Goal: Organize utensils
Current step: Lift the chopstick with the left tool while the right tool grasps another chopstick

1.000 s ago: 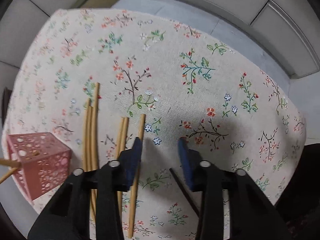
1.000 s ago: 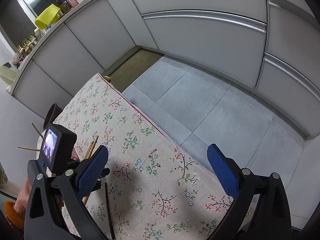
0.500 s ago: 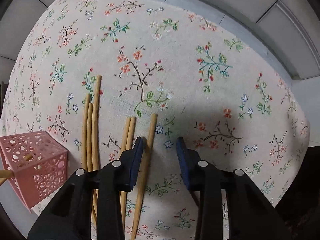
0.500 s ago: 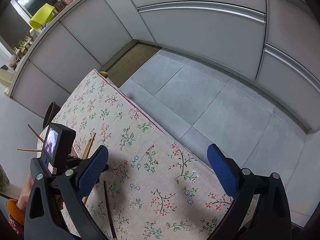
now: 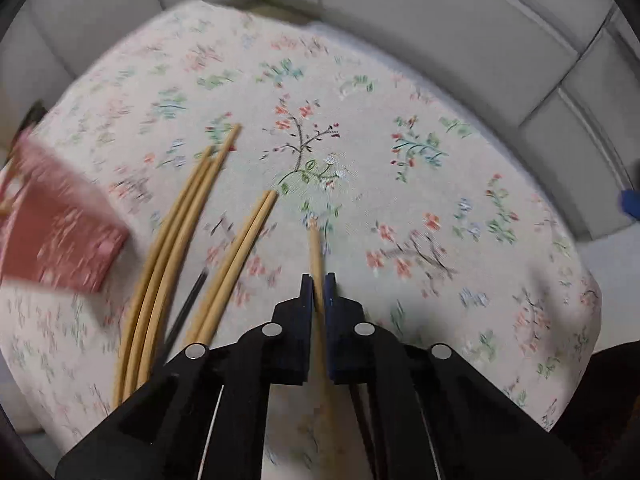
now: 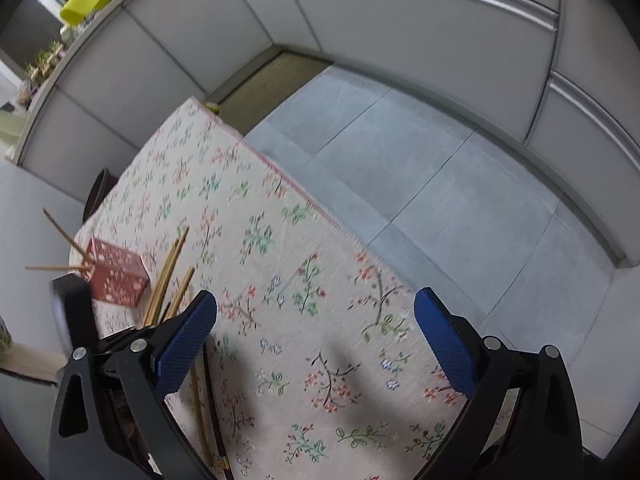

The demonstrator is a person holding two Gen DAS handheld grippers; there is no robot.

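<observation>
My left gripper (image 5: 319,280) points steeply down over the floral tablecloth (image 5: 360,152), its jaws closing with the pads pressed on a single bamboo chopstick (image 5: 316,248). To its left lie a pair of bamboo chopsticks (image 5: 240,248), a thin dark chopstick (image 5: 188,304) and three more bamboo chopsticks (image 5: 176,232). The pink perforated holder (image 5: 56,236) stands at far left, blurred. In the right wrist view my right gripper (image 6: 316,300) hangs open above the cloth with nothing between its fingers. The holder (image 6: 116,276) there has two chopsticks (image 6: 64,236) sticking out.
Another dark chopstick (image 6: 212,400) lies by the held one near my left gripper. The table's far edge (image 6: 320,216) drops to a grey tiled floor (image 6: 440,160), with white cabinets (image 6: 400,32) beyond. A dark round object (image 6: 98,192) shows past the table's left end.
My left gripper shifted right across the chopsticks, rolled, and shut on the single bamboo chopstick, which now stands apart from the pair. The right gripper sank slightly and stays open.
</observation>
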